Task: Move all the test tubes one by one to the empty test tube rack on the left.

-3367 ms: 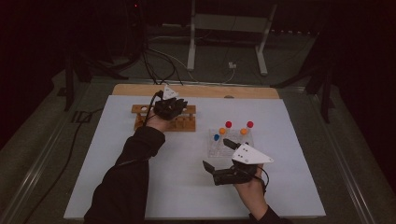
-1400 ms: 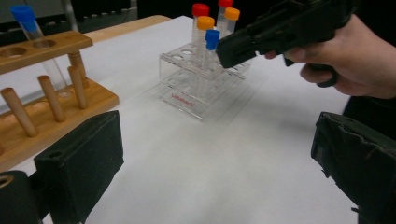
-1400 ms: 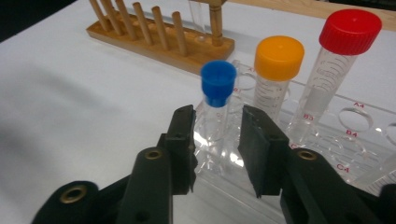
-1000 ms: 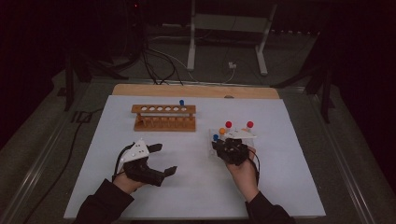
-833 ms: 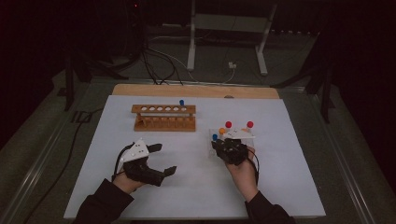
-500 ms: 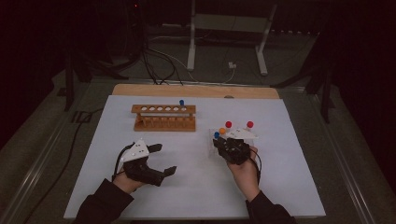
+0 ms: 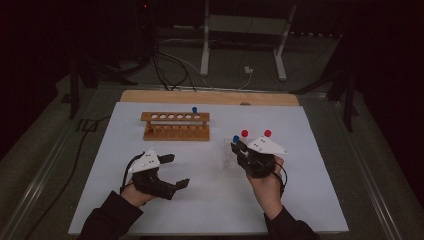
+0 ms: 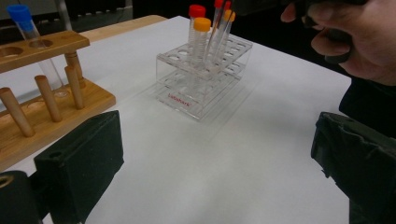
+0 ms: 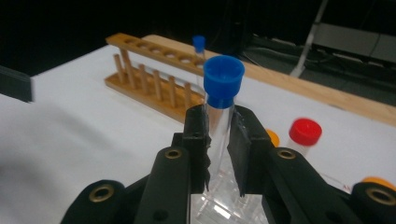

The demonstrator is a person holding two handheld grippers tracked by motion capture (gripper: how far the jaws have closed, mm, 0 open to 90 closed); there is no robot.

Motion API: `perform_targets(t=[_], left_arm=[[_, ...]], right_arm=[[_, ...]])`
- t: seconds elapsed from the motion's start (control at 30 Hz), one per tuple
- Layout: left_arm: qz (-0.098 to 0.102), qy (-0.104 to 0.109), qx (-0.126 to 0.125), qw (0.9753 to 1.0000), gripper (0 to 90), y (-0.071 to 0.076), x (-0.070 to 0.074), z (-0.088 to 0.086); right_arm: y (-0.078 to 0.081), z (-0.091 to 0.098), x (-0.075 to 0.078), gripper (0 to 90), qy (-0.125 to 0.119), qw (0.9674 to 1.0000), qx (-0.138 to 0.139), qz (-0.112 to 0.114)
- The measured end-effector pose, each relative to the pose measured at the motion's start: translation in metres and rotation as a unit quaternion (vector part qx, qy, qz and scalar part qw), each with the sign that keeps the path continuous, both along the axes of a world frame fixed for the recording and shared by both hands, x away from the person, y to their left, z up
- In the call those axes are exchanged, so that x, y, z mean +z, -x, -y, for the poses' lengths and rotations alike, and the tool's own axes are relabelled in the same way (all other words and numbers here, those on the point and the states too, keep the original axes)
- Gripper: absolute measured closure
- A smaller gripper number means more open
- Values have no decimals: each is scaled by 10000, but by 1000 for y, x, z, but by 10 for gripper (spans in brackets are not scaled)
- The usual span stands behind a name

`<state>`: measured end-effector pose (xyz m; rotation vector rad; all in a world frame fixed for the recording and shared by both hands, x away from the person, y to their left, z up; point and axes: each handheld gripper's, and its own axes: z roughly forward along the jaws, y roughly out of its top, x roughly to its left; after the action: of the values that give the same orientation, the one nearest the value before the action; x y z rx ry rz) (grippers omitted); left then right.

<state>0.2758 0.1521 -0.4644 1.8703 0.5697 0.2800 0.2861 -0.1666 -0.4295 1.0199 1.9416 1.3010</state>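
Two racks; your right gripper [image 9: 218, 154] holds one blue-capped tube [image 9: 222, 93], left gripper [image 7: 165, 172] fingers wide; left gripper view adds orange caps [image 8: 202, 24].

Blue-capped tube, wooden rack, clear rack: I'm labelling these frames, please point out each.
Blue-capped tube [image 9: 223, 80]: right gripper view, on its cap.
Wooden rack [image 7: 176, 117]: high view, top bar.
Clear rack [image 8: 196, 95]: left gripper view, front wall.

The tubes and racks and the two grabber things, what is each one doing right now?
Blue-capped tube: upright, capped, clamped between the right gripper's fingers above the clear rack.
Right gripper: shut on that tube.
Left gripper: open, holding nothing, low over the table.
Clear rack: standing on the table, holding red-capped and orange-capped tubes.
Wooden rack: standing, one blue-capped tube at its right end, other holes unfilled.
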Motion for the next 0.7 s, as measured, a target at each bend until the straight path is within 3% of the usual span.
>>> perform_targets(t=[0.2, 0.57, 0.67, 0.7], left_arm=[[12, 40, -77, 10000, 33, 2, 6, 2], [64, 197, -169, 9996, 56, 2, 20, 12], [120, 232, -163, 9995, 84, 2, 24, 16], [173, 220, -169, 9995, 132, 3, 25, 17]], right_arm=[[10, -9, 7, 767, -3, 9995, 301, -36], [16, -31, -11, 767, 221, 9956, 825, -385], [19, -36, -15, 767, 248, 9942, 936, -458], [20, -39, -16, 767, 278, 9937, 976, -471]])
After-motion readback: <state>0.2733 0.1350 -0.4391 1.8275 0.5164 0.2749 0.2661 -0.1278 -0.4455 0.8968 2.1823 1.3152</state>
